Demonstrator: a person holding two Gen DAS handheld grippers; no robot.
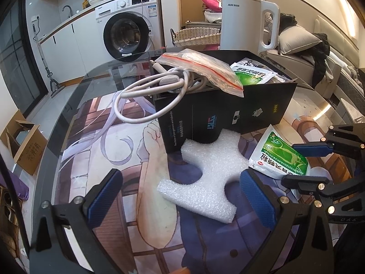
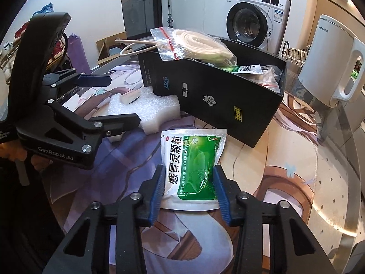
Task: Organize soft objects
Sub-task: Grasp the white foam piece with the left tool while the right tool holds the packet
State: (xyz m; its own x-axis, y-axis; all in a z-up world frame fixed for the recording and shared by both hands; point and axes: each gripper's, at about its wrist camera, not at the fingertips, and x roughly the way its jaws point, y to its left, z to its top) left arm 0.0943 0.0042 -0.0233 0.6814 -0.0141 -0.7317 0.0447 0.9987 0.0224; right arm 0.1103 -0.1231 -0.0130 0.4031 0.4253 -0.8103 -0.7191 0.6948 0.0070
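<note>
A green and white medicine pouch [image 2: 194,166] lies flat on the printed table mat, and my right gripper [image 2: 189,178] has its blue pads closed against both side edges of it. The pouch also shows in the left wrist view [image 1: 279,155], between the right gripper's fingers [image 1: 312,148]. My left gripper [image 1: 180,189] is open and empty, low over a white foam piece [image 1: 205,178]. The black box [image 1: 228,109] behind holds a zip bag [image 1: 203,68], a white cable [image 1: 155,96] and another green pouch [image 1: 253,73].
A white kettle [image 1: 246,20] stands behind the box near the table's far edge. The foam piece [image 2: 146,107] leans against the box's front [image 2: 216,98]. A washing machine [image 1: 130,32], a wicker basket [image 1: 194,36] and a cardboard carton [image 1: 22,143] are off the table.
</note>
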